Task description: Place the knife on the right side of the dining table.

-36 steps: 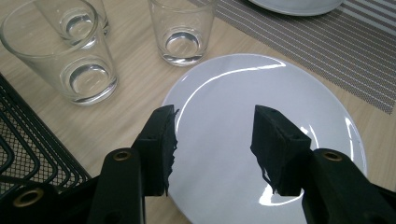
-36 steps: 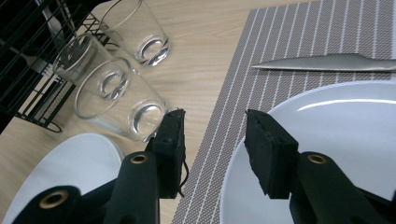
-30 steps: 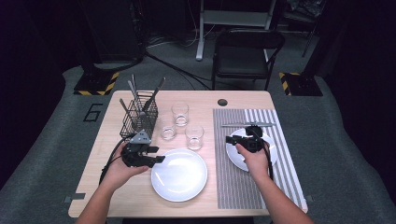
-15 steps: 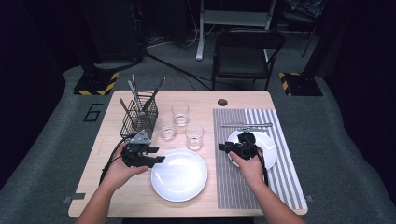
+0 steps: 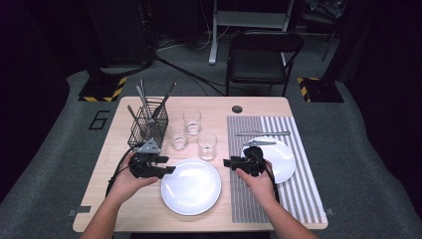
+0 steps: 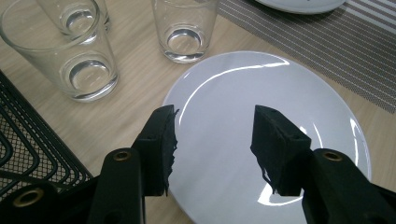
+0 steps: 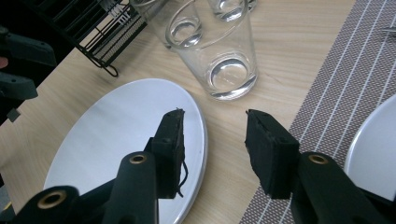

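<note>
A large white plate point(image 5: 190, 185) lies on the wooden table point(image 5: 124, 199) at the front middle. My left gripper point(image 5: 169, 170) rests at the plate's left rim, jaws open and empty; in the left gripper view its jaws point(image 6: 212, 116) frame the plate point(image 6: 224, 84). My right gripper point(image 5: 226, 162) stands at the plate's right side, also open. In the right gripper view point(image 7: 212, 119) the plate's rim point(image 7: 198, 121) lies between the jaws, which do not touch it.
Three empty glasses point(image 5: 207, 145) stand behind the plate. A wire cutlery basket point(image 5: 148, 124) with utensils is at the back left. The striped placemat point(image 5: 303, 189) holds a smaller white plate point(image 5: 278, 159) with a piece of cutlery point(image 5: 259, 143) on it, and a knife point(image 5: 263, 133) lies behind.
My right gripper has moved left, off the small plate on the placemat and over to the large plate's right rim. The left gripper has stayed in place.
</note>
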`<state>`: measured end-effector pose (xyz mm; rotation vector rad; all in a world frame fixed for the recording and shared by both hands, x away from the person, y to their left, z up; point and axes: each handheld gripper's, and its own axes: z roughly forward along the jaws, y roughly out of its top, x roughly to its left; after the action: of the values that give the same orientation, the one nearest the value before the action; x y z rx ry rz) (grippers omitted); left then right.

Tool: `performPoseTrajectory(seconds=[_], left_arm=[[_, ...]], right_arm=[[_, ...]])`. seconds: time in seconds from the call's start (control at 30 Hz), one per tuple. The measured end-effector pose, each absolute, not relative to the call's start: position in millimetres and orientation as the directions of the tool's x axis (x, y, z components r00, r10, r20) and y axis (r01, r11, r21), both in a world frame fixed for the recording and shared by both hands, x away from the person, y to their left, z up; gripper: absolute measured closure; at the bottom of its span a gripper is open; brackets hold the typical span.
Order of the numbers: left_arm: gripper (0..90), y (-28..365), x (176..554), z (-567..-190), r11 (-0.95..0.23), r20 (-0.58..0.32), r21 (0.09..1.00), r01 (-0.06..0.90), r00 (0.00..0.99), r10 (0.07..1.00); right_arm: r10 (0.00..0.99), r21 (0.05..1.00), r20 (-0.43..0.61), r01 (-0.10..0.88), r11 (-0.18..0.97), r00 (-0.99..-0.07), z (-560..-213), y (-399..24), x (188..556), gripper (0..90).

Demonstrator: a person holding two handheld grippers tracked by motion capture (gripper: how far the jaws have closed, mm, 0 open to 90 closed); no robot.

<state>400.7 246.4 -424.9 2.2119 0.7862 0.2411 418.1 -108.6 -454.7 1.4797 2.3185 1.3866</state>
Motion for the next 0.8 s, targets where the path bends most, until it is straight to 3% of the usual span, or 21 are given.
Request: performPoseTrajectory(seconds=[0.8], left_arm=[[49.6, 250.4, 402.7, -425.4, -0.516, -0.070, 0.719, 0.466, 0.786, 0.614]], right_arm=[[0.666, 0.746, 0.280, 0.593, 0.302, -0.691, -468.4, -75.5, 392.2, 55.2]])
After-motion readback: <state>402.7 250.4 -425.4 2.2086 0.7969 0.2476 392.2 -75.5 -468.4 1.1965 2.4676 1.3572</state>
